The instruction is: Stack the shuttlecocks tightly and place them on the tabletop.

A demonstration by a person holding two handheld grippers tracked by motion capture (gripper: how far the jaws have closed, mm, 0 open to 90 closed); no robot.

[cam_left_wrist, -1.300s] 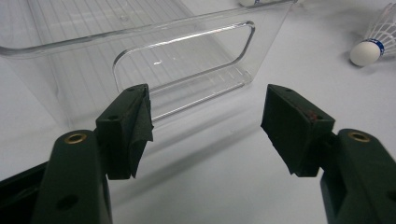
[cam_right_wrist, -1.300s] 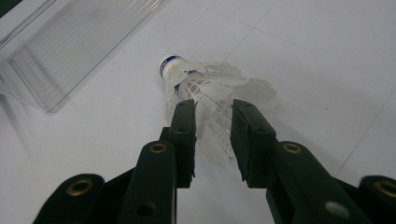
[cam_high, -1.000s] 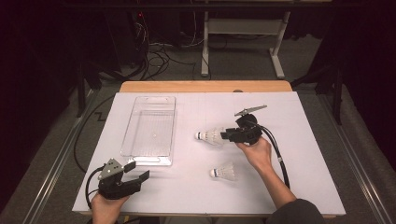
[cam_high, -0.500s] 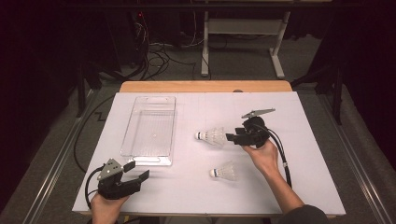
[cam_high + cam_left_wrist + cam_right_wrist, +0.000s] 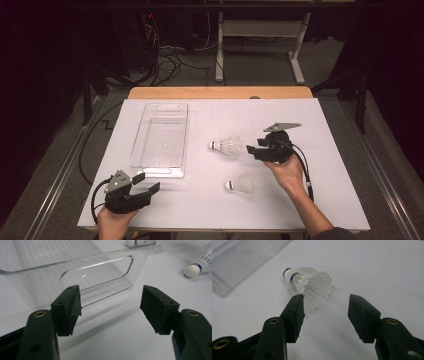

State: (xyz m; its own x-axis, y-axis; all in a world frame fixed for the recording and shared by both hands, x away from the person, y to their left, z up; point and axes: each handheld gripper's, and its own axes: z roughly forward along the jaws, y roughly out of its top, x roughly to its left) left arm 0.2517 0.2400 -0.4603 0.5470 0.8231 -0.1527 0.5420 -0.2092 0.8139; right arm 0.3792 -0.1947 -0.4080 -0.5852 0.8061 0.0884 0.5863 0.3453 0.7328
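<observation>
Right gripper (image 5: pixel 252 148): we hold it just right of the far shuttlecock (image 5: pixel 226 145); its jaws have just been opening and stand apart, nothing between them.
Far shuttlecock: we see it lying on its side on the white table cover (image 5: pixel 330 200), cork toward the clear plastic bin (image 5: pixel 161 137), skirt just ahead of the right jaws.
Near shuttlecock (image 5: pixel 240 184): on its side, closer to us, apart from both grippers.
Left gripper (image 5: pixel 146 182): we hold it at the near edge, jaws apart and empty, facing the bin's near wall.
</observation>
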